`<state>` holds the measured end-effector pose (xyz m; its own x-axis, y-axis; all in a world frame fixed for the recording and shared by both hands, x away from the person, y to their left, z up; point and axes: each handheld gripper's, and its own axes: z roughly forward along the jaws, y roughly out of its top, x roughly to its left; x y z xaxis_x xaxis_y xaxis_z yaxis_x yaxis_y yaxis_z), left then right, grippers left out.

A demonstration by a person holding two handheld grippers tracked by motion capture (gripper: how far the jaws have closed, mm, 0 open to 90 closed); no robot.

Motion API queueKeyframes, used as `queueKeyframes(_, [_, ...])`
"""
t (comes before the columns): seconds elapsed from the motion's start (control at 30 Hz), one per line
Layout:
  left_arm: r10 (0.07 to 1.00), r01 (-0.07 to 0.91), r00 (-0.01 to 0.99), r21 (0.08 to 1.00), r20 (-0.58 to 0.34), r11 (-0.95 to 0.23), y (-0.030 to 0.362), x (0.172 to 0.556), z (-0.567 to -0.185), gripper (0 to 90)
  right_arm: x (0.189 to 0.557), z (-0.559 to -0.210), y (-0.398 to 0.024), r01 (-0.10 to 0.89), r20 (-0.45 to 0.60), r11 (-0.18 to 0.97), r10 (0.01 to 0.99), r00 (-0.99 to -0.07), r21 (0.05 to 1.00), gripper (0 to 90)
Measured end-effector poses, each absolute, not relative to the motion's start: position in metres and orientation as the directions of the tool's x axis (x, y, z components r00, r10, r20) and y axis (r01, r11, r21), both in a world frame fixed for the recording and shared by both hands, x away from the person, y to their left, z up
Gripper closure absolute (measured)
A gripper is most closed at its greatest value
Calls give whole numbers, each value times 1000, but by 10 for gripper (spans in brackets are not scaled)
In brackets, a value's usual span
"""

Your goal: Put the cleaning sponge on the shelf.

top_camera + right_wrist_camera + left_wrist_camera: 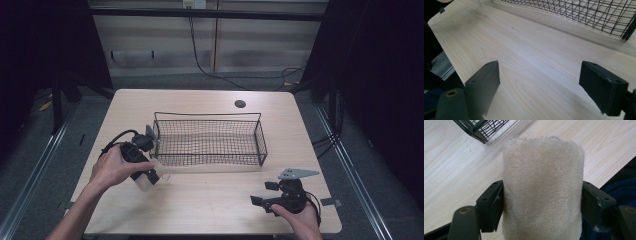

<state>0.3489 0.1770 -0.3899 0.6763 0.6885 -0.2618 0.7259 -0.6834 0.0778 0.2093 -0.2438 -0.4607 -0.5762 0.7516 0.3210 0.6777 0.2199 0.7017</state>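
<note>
Left gripper (pixel 541 202): clamped on a fuzzy cream roll (pixel 543 187), wire basket (pixel 210 139) just beyond it.
Right gripper (pixel 546 82): jaws wide, nothing between, low over bare counter (pixel 529 57).

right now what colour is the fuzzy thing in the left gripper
Cream-beige, plain with no pattern; the fuzzy roll shows best in the left gripper view.

One wire basket (pixel 210 140), one fuzzy cream roll (pixel 542 190), two claws, and one table (pixel 210 200).
</note>
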Motion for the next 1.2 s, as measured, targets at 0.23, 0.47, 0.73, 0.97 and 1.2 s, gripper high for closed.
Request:
queueKeyframes(0.23, [694, 738, 664, 95, -277, -668, 179, 354, -381, 268, 210, -461, -244, 680, 324, 219, 752, -575, 700, 166])
queueKeyframes(0.47, [691, 735, 670, 105, -271, -670, 175, 357, -368, 267, 210, -461, -244, 681, 325, 218, 751, -575, 699, 164])
queueKeyframes(0.73, [677, 726, 678, 118, -287, -677, 176, 361, -356, 268, 210, -461, -244, 681, 326, 218, 751, -575, 699, 163])
queueKeyframes(0.97, [680, 735, 668, 123, -302, -667, 177, 366, -348, 268, 210, -461, -244, 680, 324, 219, 751, -575, 699, 163])
queueKeyframes(1.2, [684, 734, 670, 124, -288, -667, 171, 372, -338, 268, 210, -461, -244, 681, 325, 218, 751, -575, 699, 163])
